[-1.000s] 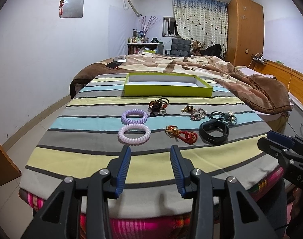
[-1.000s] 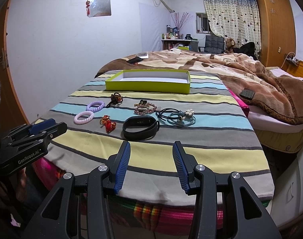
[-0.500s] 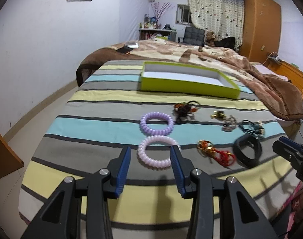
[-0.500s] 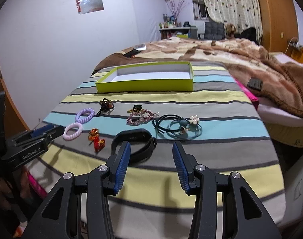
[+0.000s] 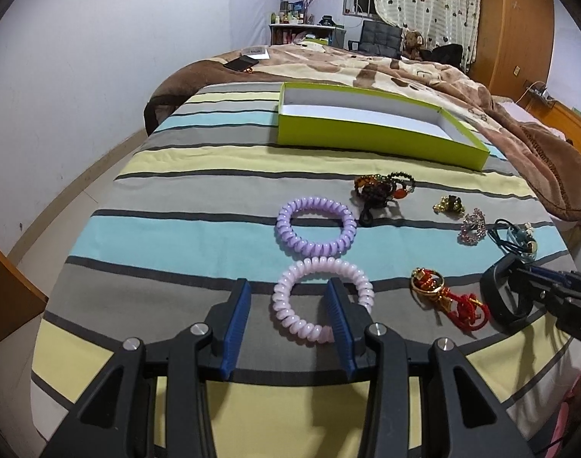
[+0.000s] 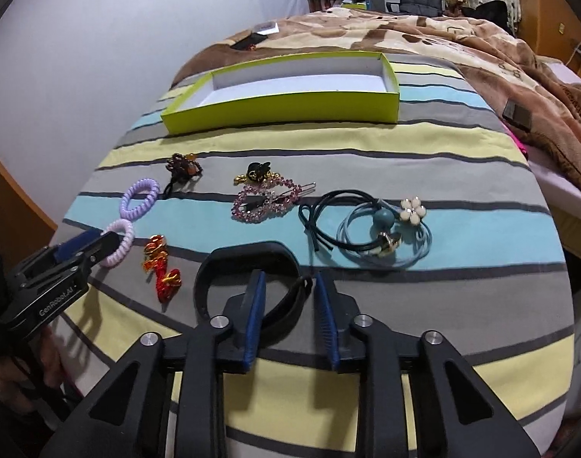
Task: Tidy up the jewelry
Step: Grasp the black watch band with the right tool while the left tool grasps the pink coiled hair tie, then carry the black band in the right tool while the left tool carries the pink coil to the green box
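Fingers of the right gripper have just been closing, and the strap of the black wristband now stands between them; the blue pads seem near it on both sides, but I cannot tell if they already press it. One second ago the same fingers were wide apart and short of the band, so this grip is the new thing. Fingers of the left gripper are apart, as before, and have come forward over the striped bedcover. They now straddle the near left part of the pale pink coil bracelet, the right one inside the ring and the left one outside, with a clear gap to the pads.

Just right of the left fingers lies the red and gold charm. A little beyond them is the purple coil bracelet, touching the pink one, then the dark beaded bracelet. Beyond the right fingers lie the pink rhinestone hair clip and the blue hair ties with a flower.

Farthest ahead, well apart from both grippers, stands the green box, with no jewelry in it. In my judgement both hands are at the start of the first pickups, and every piece must yet travel to the box.
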